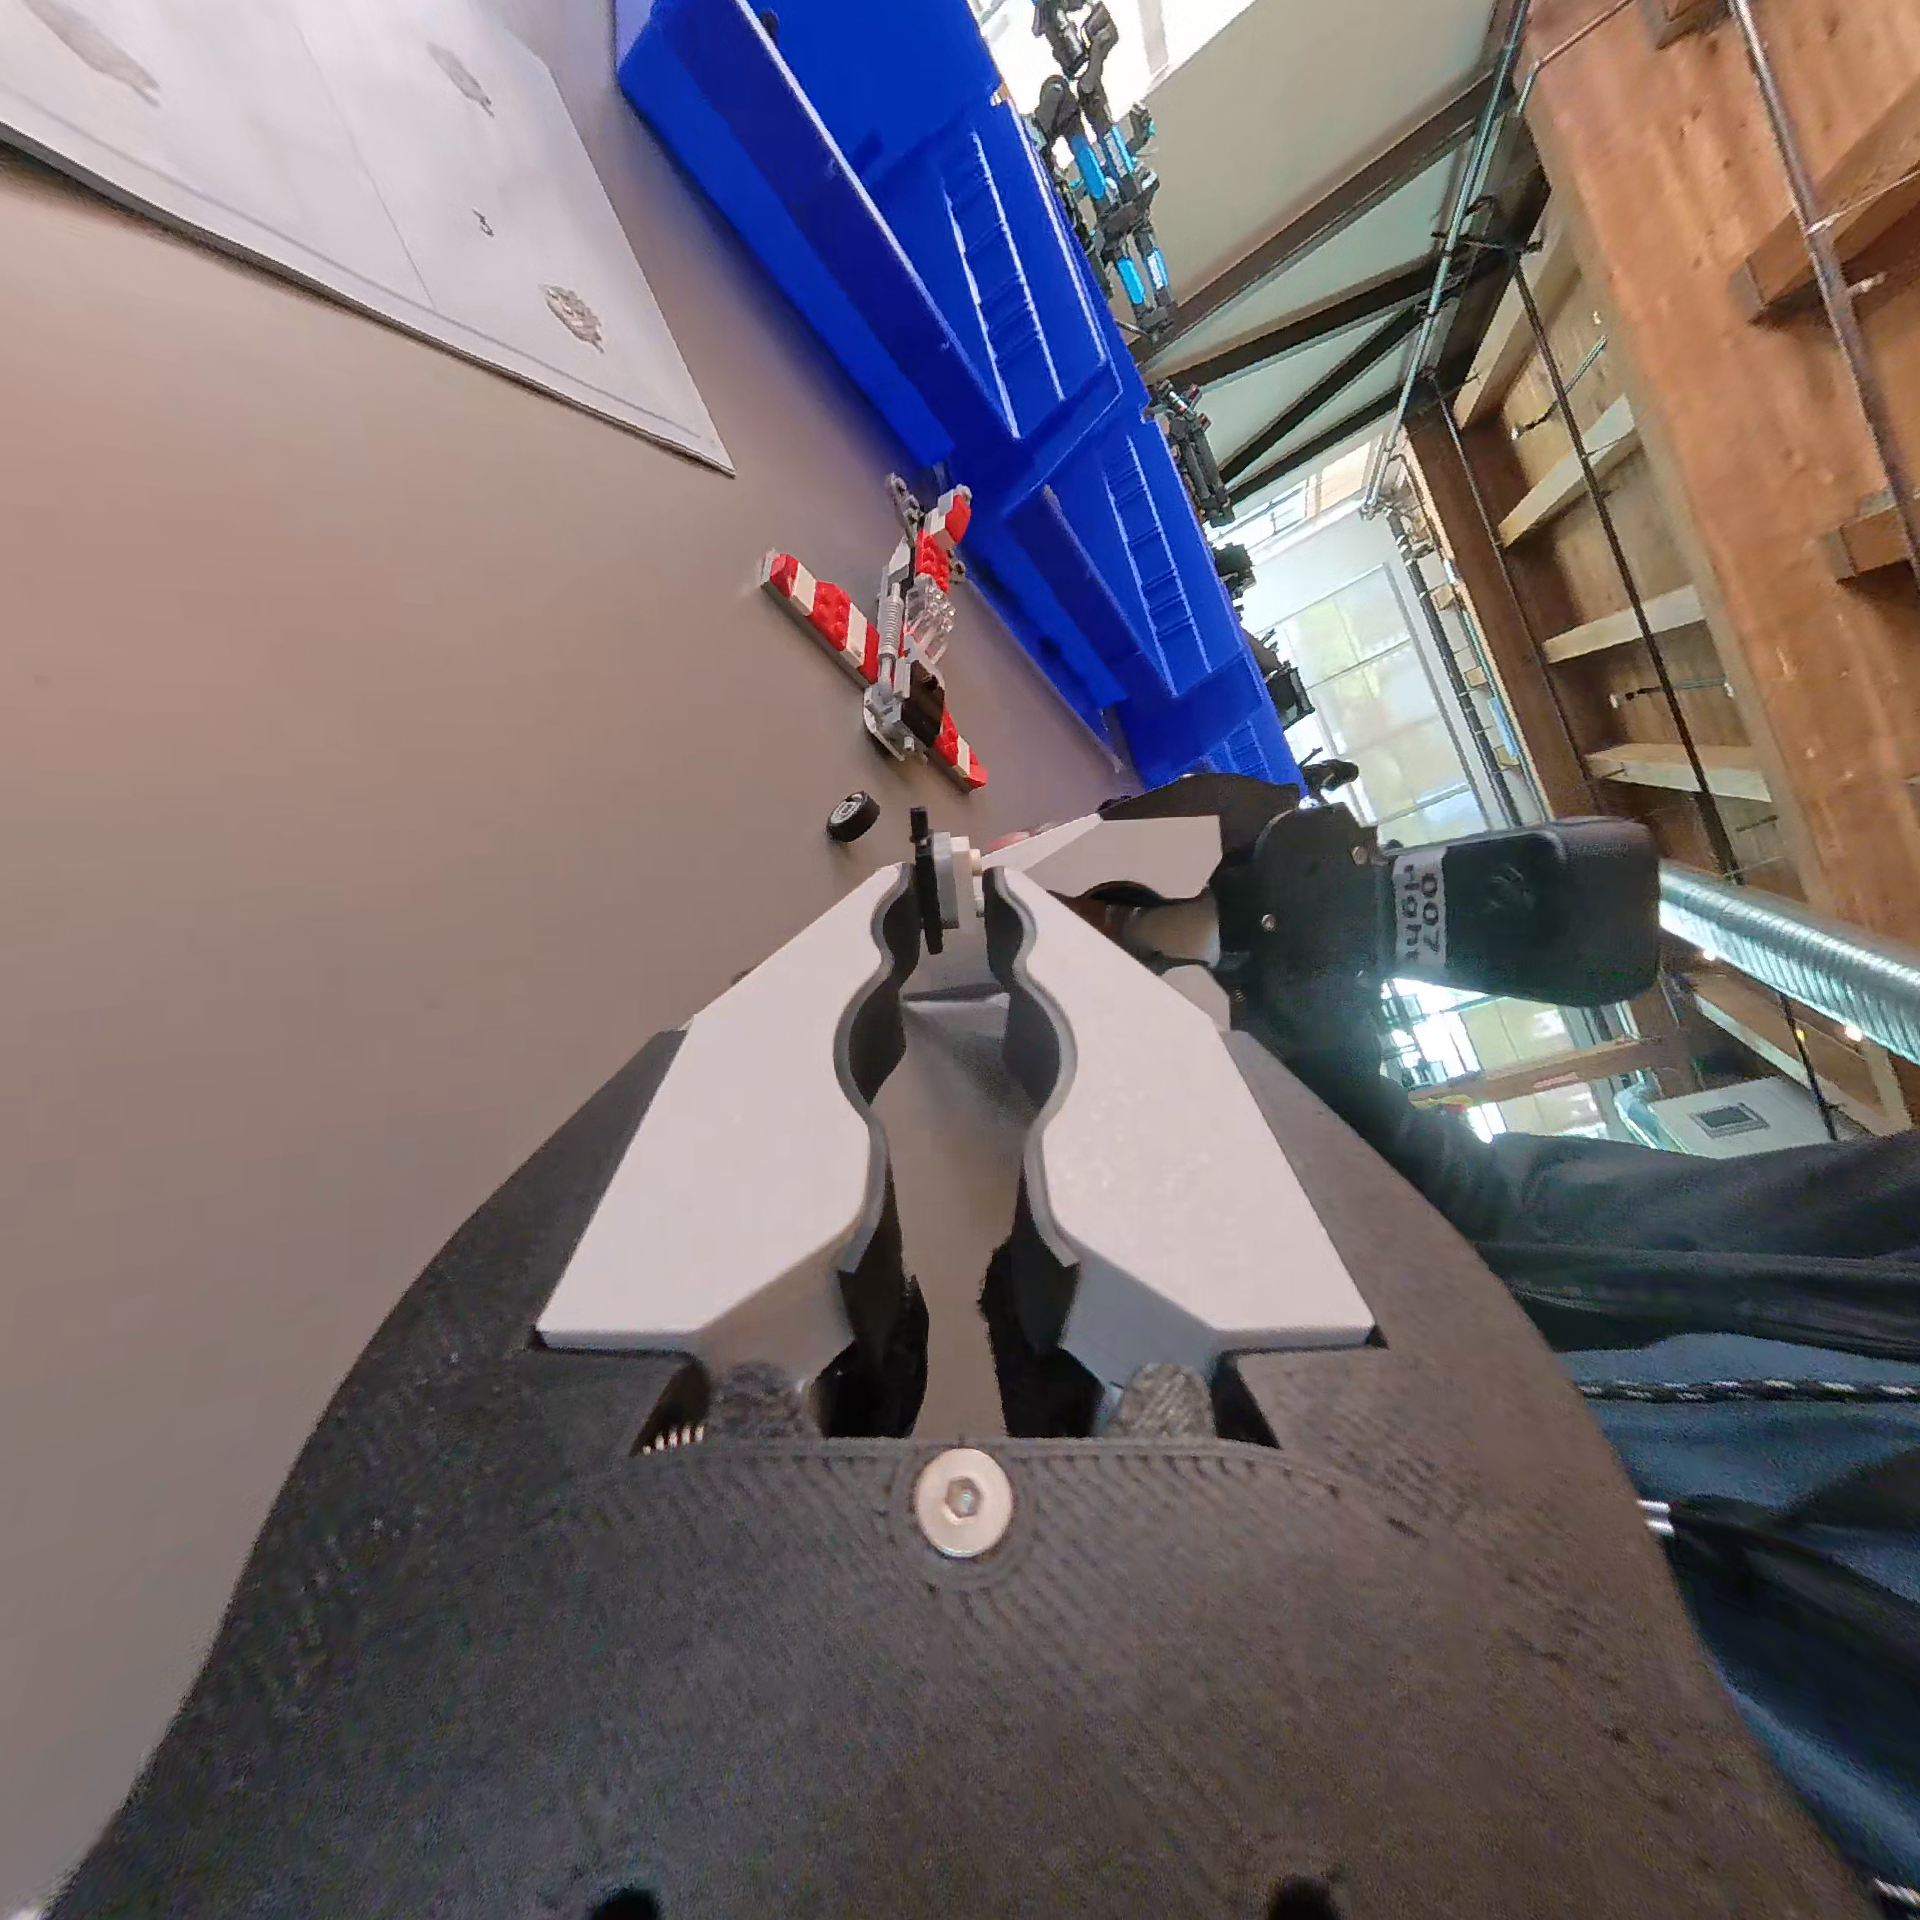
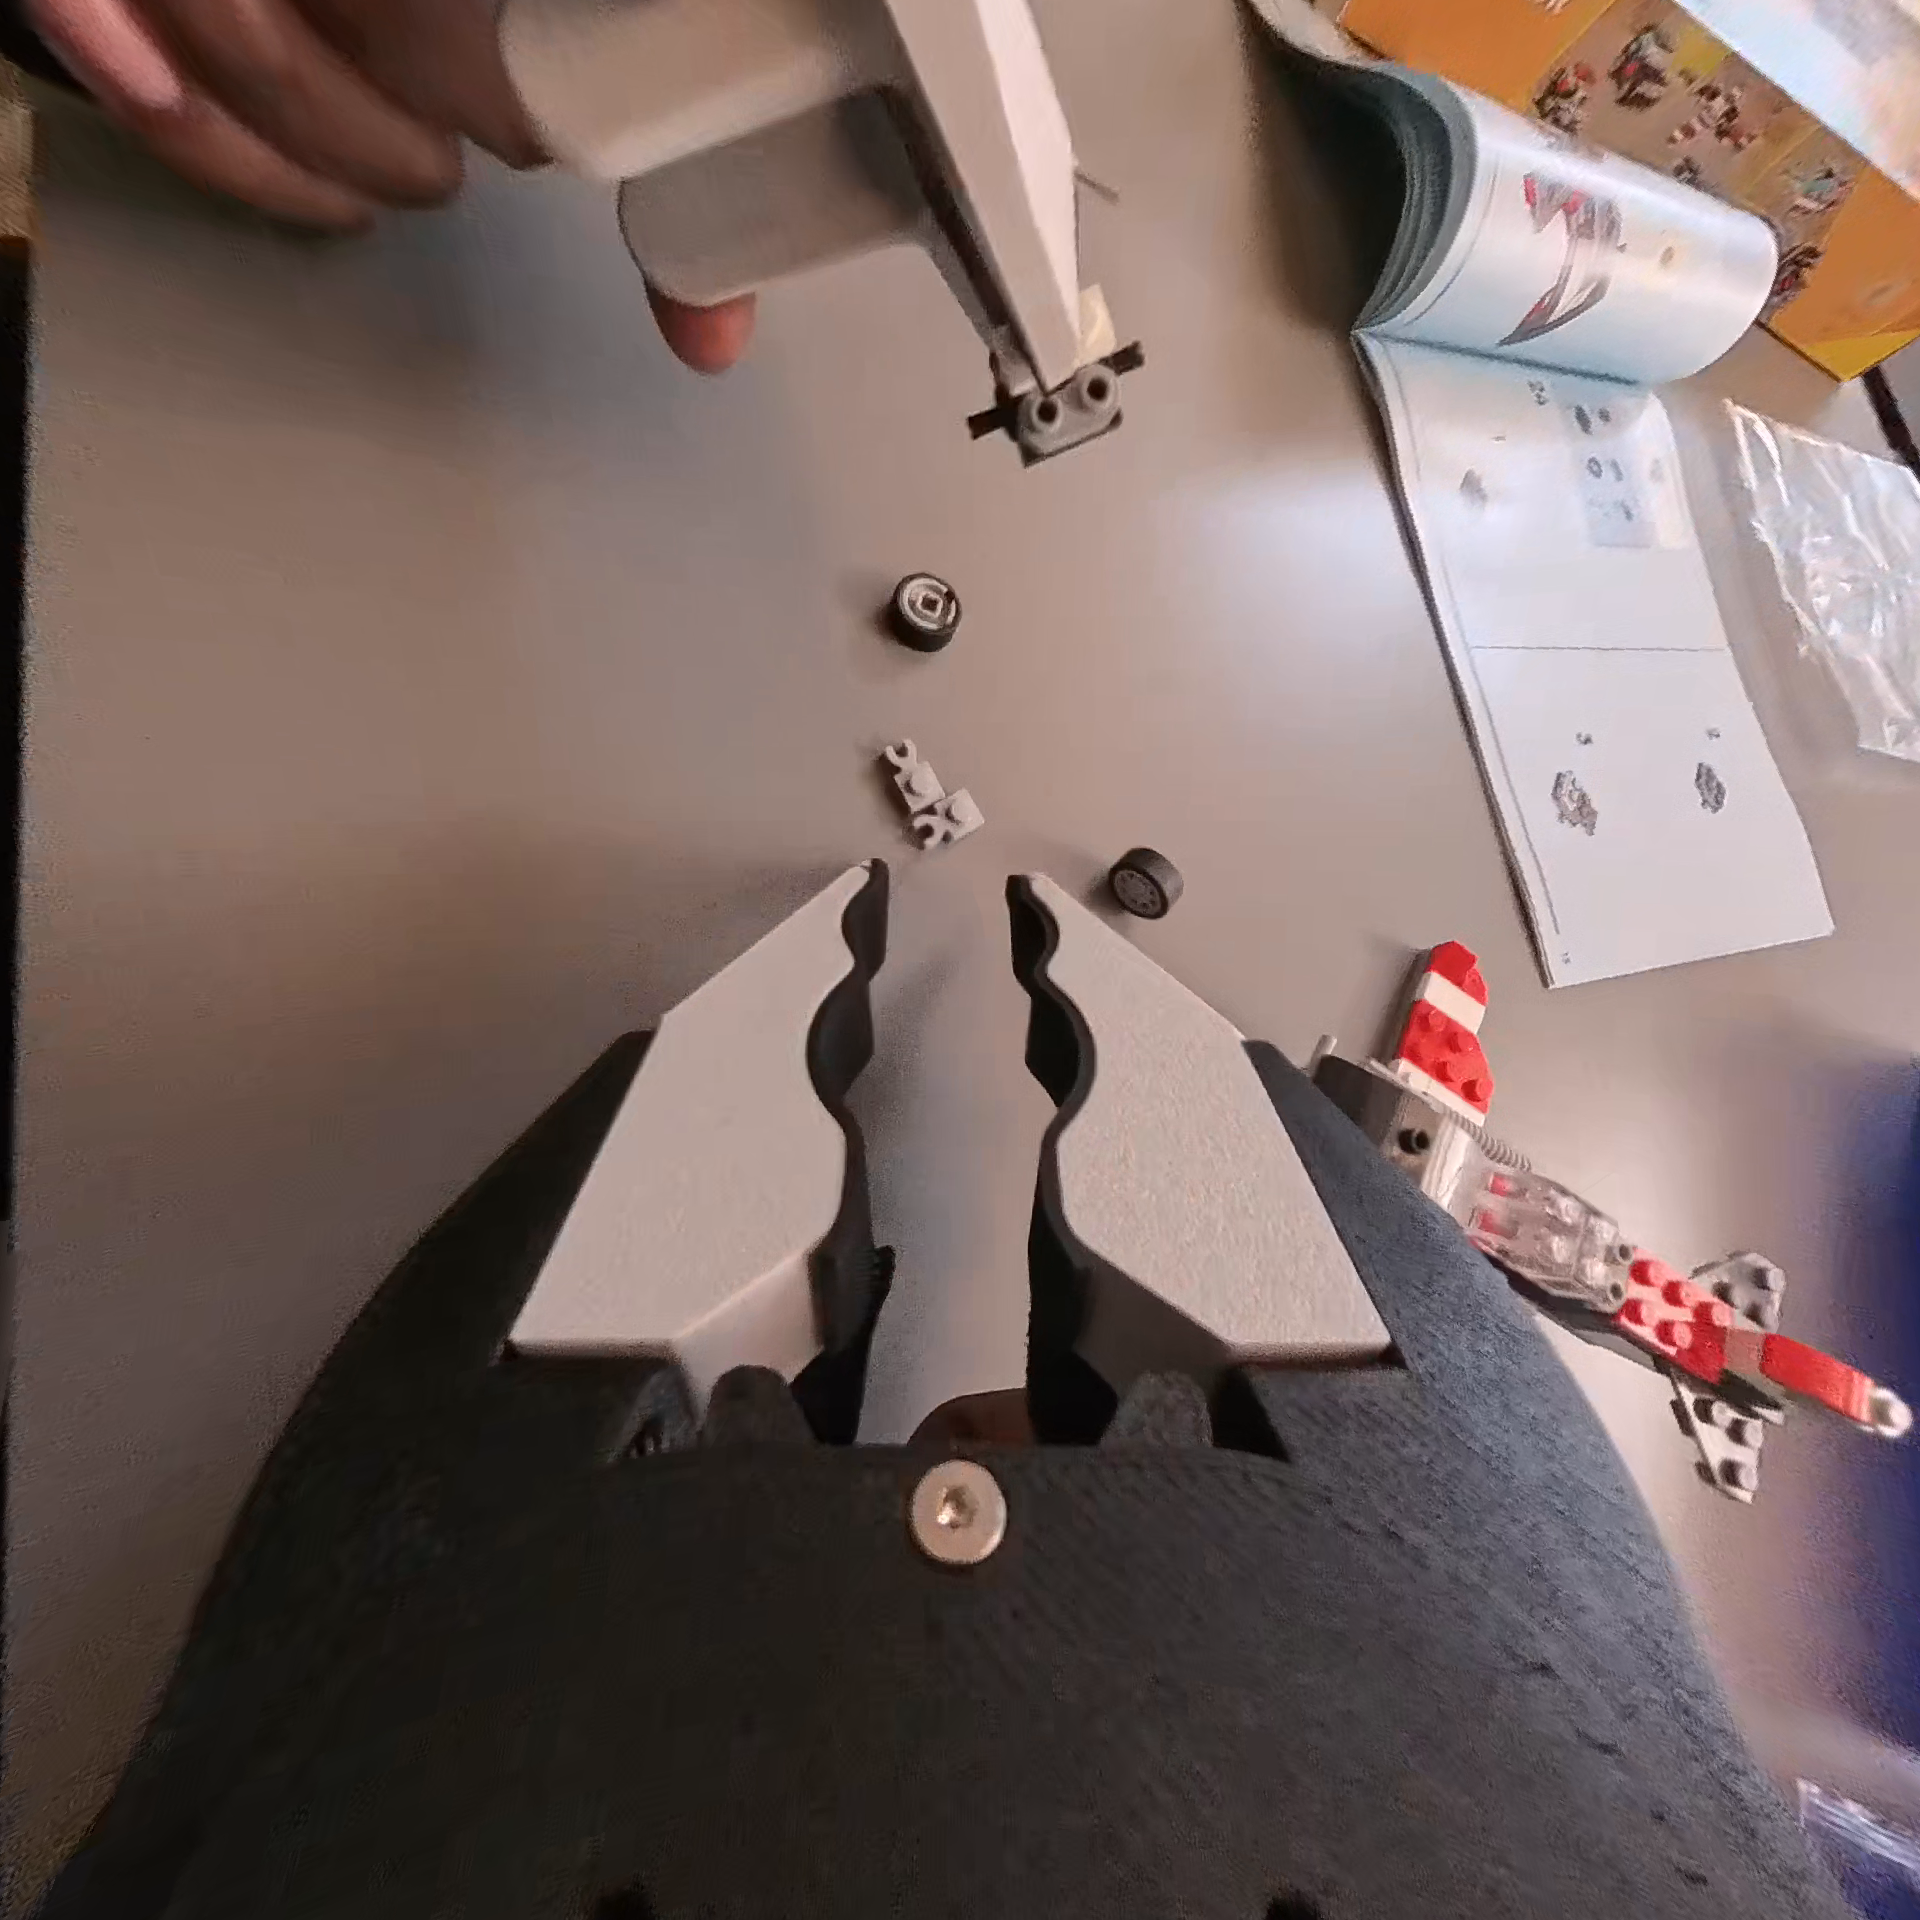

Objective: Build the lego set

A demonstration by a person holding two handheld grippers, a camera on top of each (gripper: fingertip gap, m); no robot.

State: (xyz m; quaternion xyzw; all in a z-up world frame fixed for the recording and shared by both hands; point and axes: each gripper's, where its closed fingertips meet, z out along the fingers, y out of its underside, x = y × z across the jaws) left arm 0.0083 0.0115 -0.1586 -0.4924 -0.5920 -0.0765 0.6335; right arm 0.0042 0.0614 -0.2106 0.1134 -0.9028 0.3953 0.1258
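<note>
A small grey plate on a black axle sits clamped between the left gripper's fingers; the right gripper's fingers stand apart, grey clips at their 12 o'clock.

The left wrist camera sits low, rolled sideways, skimming the table toward blue bins at one o'clock. The right wrist camera hangs higher, looking steeply down, close in. Both catch the red-and-white plane, the booklet and a loose wheel.
</note>
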